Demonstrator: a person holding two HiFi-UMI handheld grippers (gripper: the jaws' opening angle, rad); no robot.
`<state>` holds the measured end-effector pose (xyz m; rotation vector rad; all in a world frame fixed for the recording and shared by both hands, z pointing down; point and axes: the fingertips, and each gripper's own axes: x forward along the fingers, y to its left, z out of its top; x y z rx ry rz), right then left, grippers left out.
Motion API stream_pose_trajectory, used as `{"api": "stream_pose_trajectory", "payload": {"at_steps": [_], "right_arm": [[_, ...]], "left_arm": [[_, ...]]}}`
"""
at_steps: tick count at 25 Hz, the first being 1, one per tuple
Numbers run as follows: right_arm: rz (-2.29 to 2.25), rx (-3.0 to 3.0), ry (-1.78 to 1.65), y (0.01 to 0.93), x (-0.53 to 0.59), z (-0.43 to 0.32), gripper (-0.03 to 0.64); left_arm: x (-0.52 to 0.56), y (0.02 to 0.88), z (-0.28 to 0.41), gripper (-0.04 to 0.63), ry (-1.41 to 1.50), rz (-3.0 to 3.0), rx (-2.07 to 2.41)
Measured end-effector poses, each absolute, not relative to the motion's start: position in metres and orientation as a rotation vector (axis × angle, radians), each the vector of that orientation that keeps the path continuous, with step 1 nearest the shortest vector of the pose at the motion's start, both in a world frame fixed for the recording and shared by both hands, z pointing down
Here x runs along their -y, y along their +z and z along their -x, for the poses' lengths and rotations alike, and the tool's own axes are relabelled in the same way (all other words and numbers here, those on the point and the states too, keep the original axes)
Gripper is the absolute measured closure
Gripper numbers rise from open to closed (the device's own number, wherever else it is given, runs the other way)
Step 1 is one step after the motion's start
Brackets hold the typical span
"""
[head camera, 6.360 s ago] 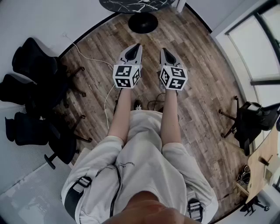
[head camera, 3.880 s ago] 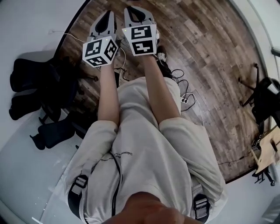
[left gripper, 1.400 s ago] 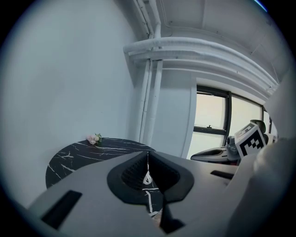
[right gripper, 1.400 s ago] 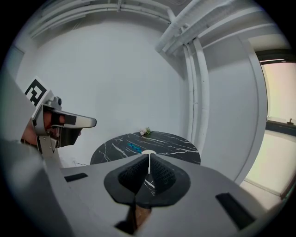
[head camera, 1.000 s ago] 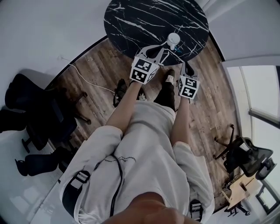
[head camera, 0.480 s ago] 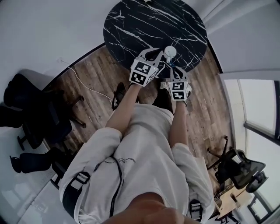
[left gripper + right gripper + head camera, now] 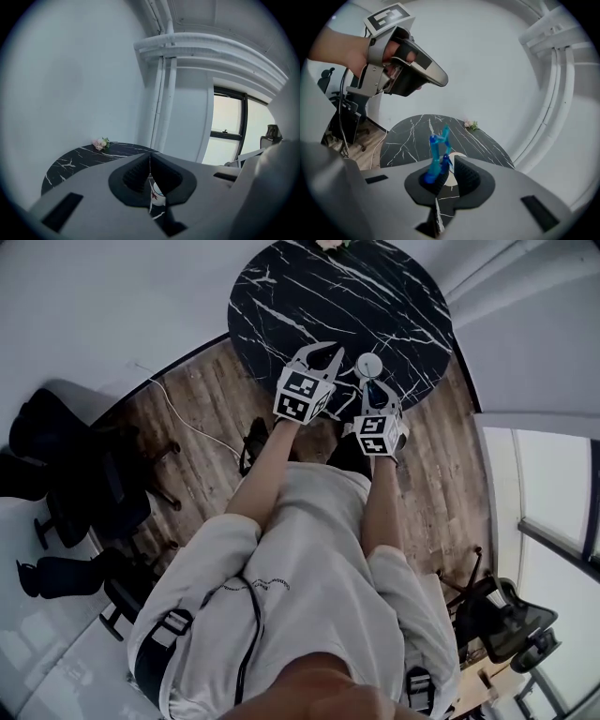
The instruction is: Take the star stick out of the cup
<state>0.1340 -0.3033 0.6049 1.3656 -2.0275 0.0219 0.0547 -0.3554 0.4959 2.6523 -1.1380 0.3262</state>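
A white cup (image 7: 368, 363) stands near the front edge of a round black marble table (image 7: 309, 287). In the right gripper view a translucent blue star stick (image 7: 437, 154) rises from the cup (image 7: 456, 156) and lies against the left pad. My right gripper (image 7: 449, 171) sits right at the cup, open by a narrow gap, and the stick is not pinched. In the head view the right gripper (image 7: 368, 388) is just below the cup. My left gripper (image 7: 323, 351) hovers left of the cup, shut and empty. The cup (image 7: 158, 197) shows below the left gripper's (image 7: 150, 161) closed jaws.
A small bunch of flowers (image 7: 471, 124) lies at the table's far edge. Black office chairs (image 7: 66, 502) crowd the left wall, and a white cable (image 7: 178, 413) runs over the wooden floor. Another chair (image 7: 497, 615) stands at the lower right near the window.
The person has walked from open floor up to the table. Over the last second the right gripper swung in from the right to the cup; the left stayed beside it.
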Motion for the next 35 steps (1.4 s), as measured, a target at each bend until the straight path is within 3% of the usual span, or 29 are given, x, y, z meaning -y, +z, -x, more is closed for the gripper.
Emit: {"api": "stream_pose_trajectory", "payload": {"at_steps": [35], "right_arm": [[-1.625, 2.18, 0.236, 0.566, 0.401, -0.158, 0.577]], "left_arm": [[0.422, 0.509, -0.042, 0.572, 0.282, -2.569, 1.221]]}}
